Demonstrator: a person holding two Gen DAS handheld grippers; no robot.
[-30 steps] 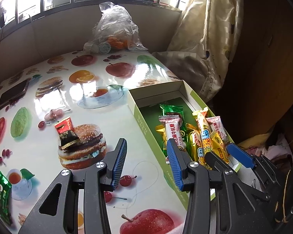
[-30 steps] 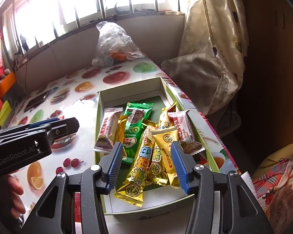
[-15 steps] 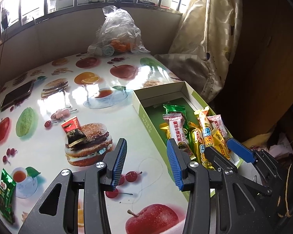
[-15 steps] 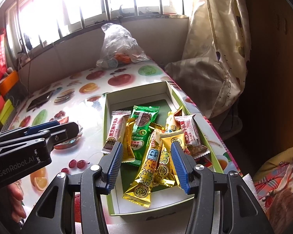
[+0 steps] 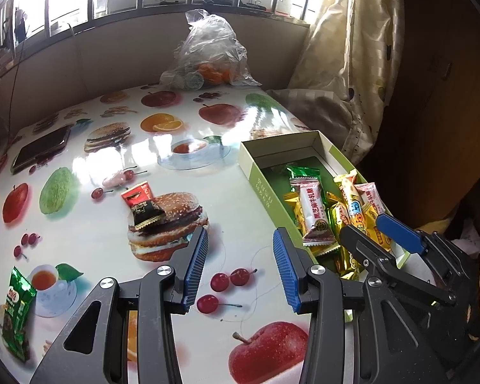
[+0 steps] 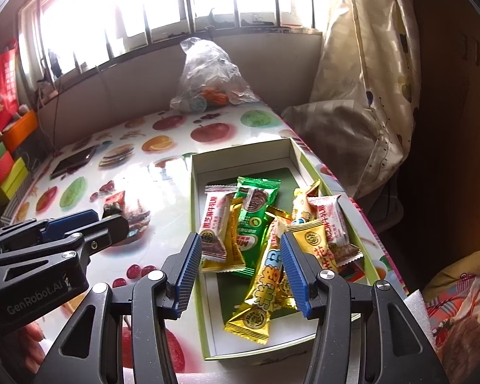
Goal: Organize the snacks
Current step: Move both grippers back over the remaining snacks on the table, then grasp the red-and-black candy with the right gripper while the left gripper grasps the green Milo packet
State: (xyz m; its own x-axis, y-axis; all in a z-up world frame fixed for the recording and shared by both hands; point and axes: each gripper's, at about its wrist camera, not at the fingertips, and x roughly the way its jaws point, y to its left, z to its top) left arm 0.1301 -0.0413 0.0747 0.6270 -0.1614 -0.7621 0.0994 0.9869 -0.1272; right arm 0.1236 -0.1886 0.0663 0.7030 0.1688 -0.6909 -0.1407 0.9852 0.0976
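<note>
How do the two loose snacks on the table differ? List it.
1. The red-and-black packet lies mid-table on the printed burger; the green packet lies at the near left edge beside the printed teacup.
2. The red-and-black one looks squat and crumpled; the green one is longer and flatter.
Both lie outside the box, untouched by either gripper.
</note>
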